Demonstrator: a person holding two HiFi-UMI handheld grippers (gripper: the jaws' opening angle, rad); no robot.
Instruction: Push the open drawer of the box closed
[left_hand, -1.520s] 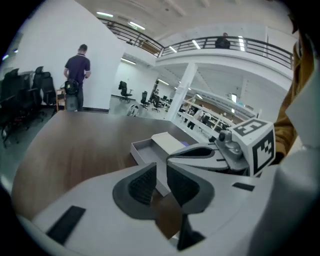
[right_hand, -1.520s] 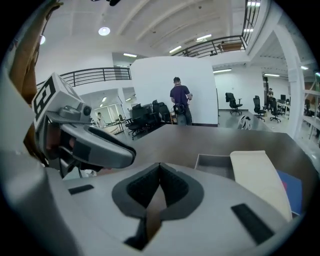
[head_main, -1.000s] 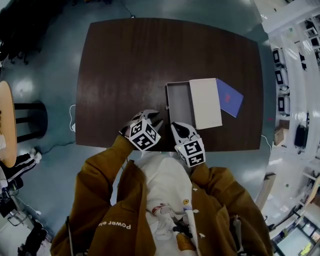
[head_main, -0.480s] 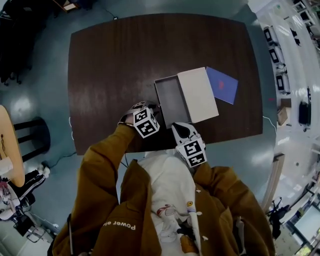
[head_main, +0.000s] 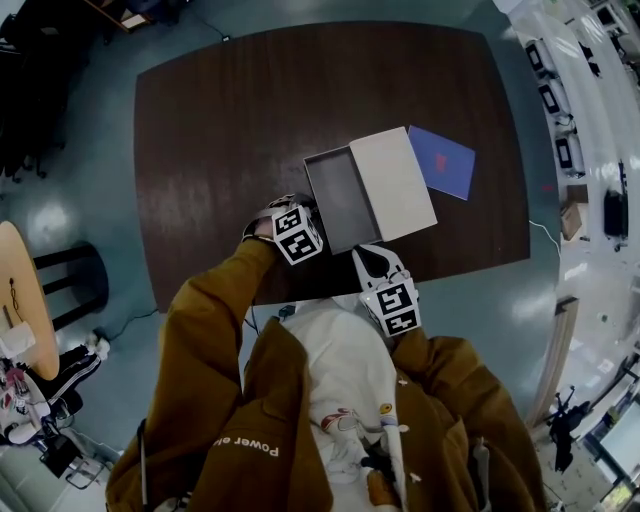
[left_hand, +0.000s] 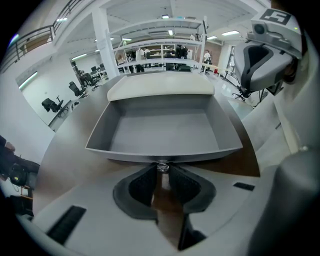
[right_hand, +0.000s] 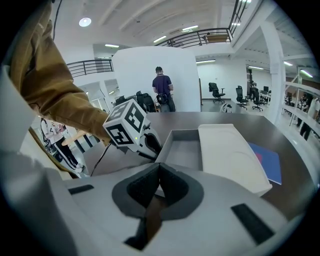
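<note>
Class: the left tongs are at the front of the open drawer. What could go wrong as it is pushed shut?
1. The left tongs, jaws closing, have only the small knob between them; they might slip off it in the push.
2. Nothing steadies the box: the right tongs hang shut, apart from it, so it may slide on the table rather than the drawer going in.

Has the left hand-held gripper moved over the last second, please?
Yes: the left hand-held gripper has moved from the table's near edge up to the drawer front; its jaws are closing with its knob between them.
</note>
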